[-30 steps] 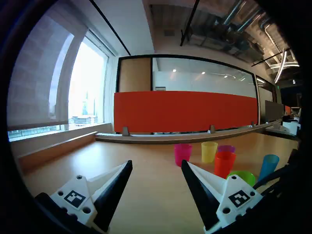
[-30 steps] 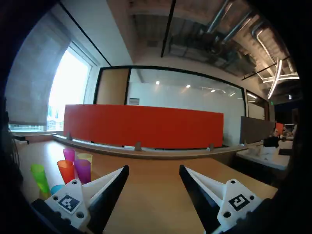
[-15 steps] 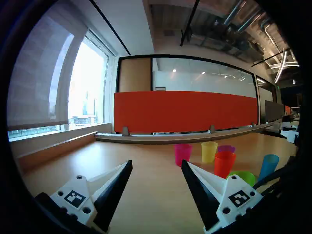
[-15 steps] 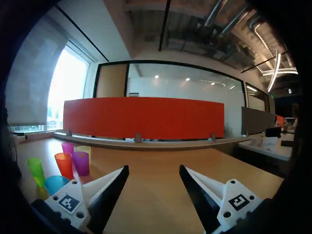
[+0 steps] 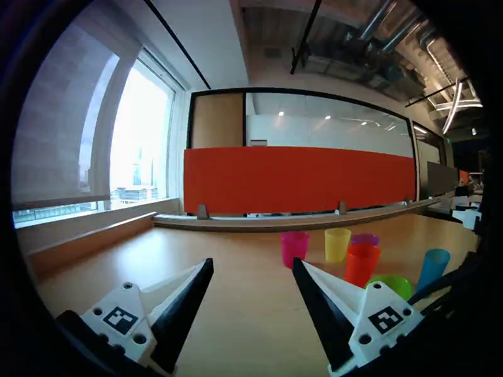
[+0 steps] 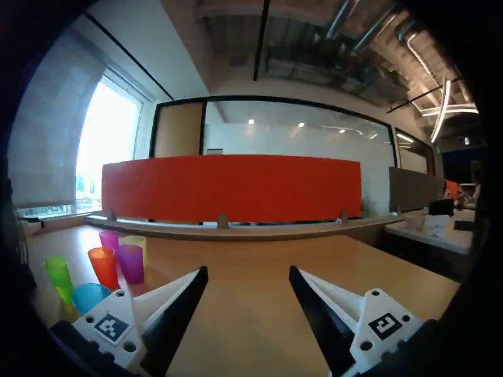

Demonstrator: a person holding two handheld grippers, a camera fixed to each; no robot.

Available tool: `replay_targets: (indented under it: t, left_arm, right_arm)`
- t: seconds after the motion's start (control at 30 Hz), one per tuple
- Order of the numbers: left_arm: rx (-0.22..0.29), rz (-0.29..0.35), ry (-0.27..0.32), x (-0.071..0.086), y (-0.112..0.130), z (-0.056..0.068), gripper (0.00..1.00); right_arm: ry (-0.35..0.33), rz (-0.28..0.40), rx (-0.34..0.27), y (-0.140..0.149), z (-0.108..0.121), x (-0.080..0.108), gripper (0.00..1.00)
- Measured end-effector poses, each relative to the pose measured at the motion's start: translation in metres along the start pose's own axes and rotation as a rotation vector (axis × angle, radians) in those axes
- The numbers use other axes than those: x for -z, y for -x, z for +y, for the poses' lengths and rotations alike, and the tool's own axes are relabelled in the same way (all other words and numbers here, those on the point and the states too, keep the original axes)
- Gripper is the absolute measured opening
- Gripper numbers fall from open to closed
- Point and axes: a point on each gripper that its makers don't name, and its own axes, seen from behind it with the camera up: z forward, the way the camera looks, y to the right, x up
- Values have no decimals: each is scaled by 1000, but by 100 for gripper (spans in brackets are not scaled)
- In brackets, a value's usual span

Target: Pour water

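- Left gripper view: tabletop (image 5: 245, 295) bare at centre and lower left; cups (image 5: 361, 264) crowd the lower right.
- Right gripper view: cups (image 6: 104, 267) stand lower left; centre and right passable.
- Orange divider (image 5: 295, 179) closes the far edge.

I get hard daylight from the window (image 5: 139, 144) on the left, blown out to white, while strip lights (image 6: 443, 113) glow in the dimmer far right. The desk (image 5: 251, 301) carries a soft sheen. The cups (image 5: 361, 262) look crisp, though the fisheye bends straight lines near the edges.
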Motion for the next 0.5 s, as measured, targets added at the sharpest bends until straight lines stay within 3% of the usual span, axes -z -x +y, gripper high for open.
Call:
replay_targets:
  t: [0.5]
  left_arm:
    - [0, 0, 0, 0, 0, -1, 93]
  right_arm:
    - [-5, -1, 0, -2, -1, 1, 100]
